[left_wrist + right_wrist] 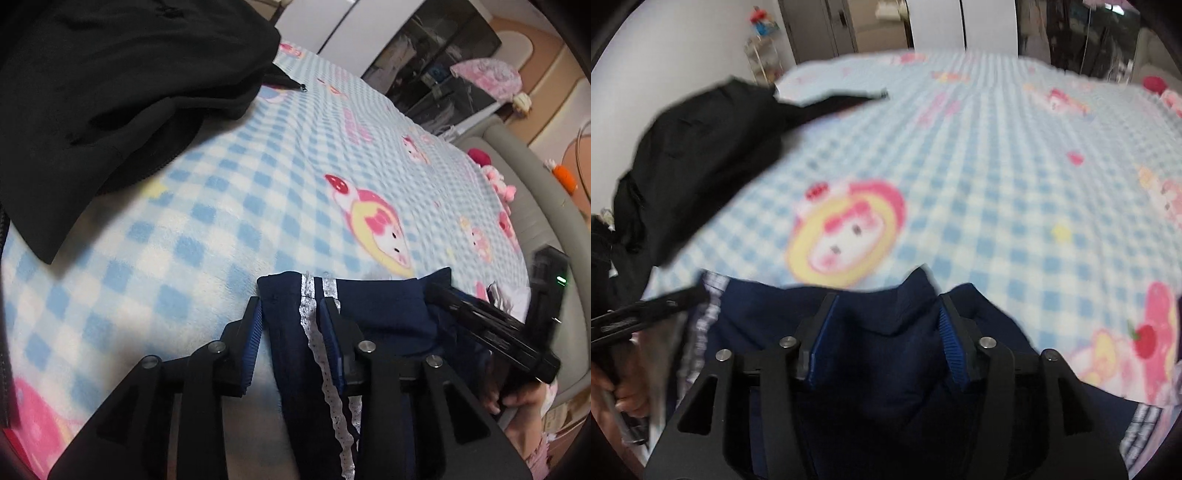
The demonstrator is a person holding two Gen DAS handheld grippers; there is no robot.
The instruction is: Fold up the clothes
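A navy garment (369,306) trimmed with white lace lies at the near edge of the bed. Its laced left edge runs between the pads of my left gripper (291,310), whose fingers stand apart around the strip without pinching it. In the right wrist view the navy garment (886,354) fills the wide gap between the spread fingers of my right gripper (886,306), and a fabric peak rises near the right pad. From the left wrist view, the right gripper (437,291) reaches onto the garment's raised right corner.
A black jacket (110,96) with a zipper is heaped on the bed's far left. The blue-and-white checked blanket (258,177) with pink cartoon prints covers the bed. Plush toys (498,181) sit by the grey bed rail on the right. Wardrobes stand beyond.
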